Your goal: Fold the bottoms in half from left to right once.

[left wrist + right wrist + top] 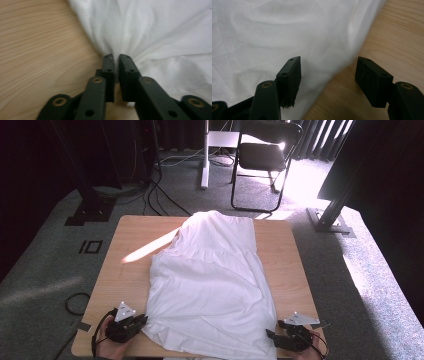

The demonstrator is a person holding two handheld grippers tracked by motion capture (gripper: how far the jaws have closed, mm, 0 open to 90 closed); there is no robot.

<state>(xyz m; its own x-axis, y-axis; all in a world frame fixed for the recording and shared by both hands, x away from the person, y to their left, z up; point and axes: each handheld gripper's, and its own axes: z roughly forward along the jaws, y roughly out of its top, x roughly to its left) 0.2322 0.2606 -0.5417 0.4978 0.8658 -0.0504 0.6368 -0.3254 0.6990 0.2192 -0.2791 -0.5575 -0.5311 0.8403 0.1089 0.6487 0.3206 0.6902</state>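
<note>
**Gripping the near hem corners of the white garment**

The white garment (210,285) lies spread on the wooden table (107,285), its hem nearest the person and reaching between the two grippers.

Left gripper (116,58): the jaws are almost fully closed, and a gathered fold of cloth puckers at their tips. Judged from the left gripper view, the pads are pinching the fabric edge, though only shallowly. A deeper bite would be safer before any lift, since so little cloth between the tips may slip out.

Right gripper (328,71): the jaws stand wide apart, released. The garment edge runs between them, one jaw over the cloth and the other over bare wood. To do this step well, lower the tips until they touch the tabletop, centre the hem edge between the pads, then close. Confirm both layers are caught, so the corners rise evenly.

No brand, label or legible writing can be seen on the garment, grippers or table.
</note>
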